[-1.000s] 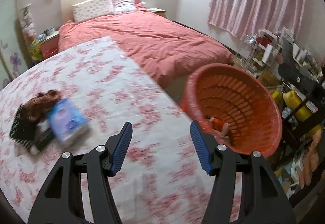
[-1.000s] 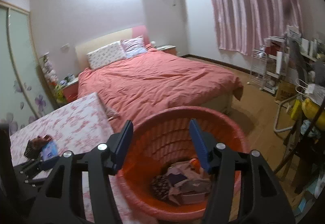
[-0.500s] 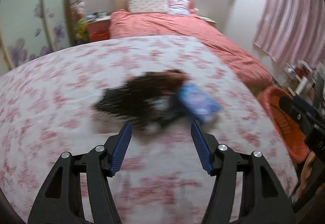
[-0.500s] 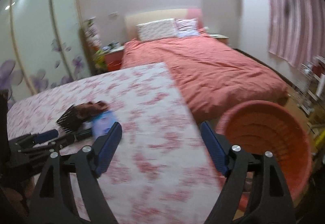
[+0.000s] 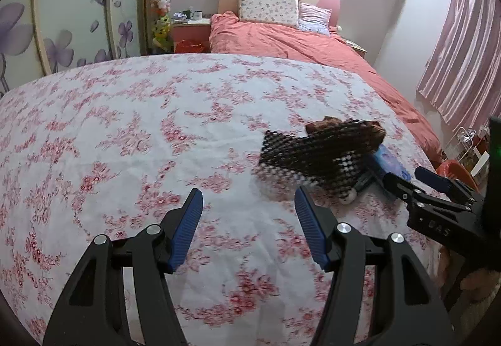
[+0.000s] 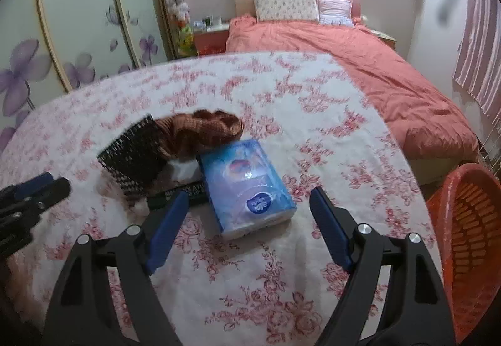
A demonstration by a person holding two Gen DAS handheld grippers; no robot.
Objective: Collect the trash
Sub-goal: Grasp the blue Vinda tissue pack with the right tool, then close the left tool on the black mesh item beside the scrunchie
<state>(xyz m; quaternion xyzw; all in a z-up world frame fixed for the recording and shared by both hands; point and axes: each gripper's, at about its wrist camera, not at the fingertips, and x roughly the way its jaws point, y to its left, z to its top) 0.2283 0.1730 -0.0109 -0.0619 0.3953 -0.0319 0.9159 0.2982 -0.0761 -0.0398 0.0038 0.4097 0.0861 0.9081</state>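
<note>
Since a second ago both views have been swung away from the orange basket [image 6: 469, 239], which then filled them, and onto the small pile of trash on the flowered tablecloth [image 5: 131, 133]; a fresh pickup is therefore judged to be starting, with nothing yet held. The left gripper [image 5: 247, 220] is seen parted at a middling width and empty, with bare cloth between its blue pads and the pile up and to its right. The right gripper [image 6: 247, 220] has been widened since a second ago, and its jaws are now closing slightly; nothing is pressed between them, though the near corner of the blue tissue pack [image 6: 247, 186] lies framed just beyond the pads. Against the pack's far side a black mesh piece [image 6: 131, 154] and a crumpled brown cloth [image 6: 203, 133] are heaped, with a dark flat item partly hidden underneath that cannot be identified. The basket is set off the table's right edge, low and well apart from the pile. The two grippers are brought near each other around one heap, so crowding is the likeliest hindrance, and the mesh may be dragged along with the cloth. Behind stand a red-covered bed [image 5: 297, 42] and pink curtains [image 5: 460, 45]
</note>
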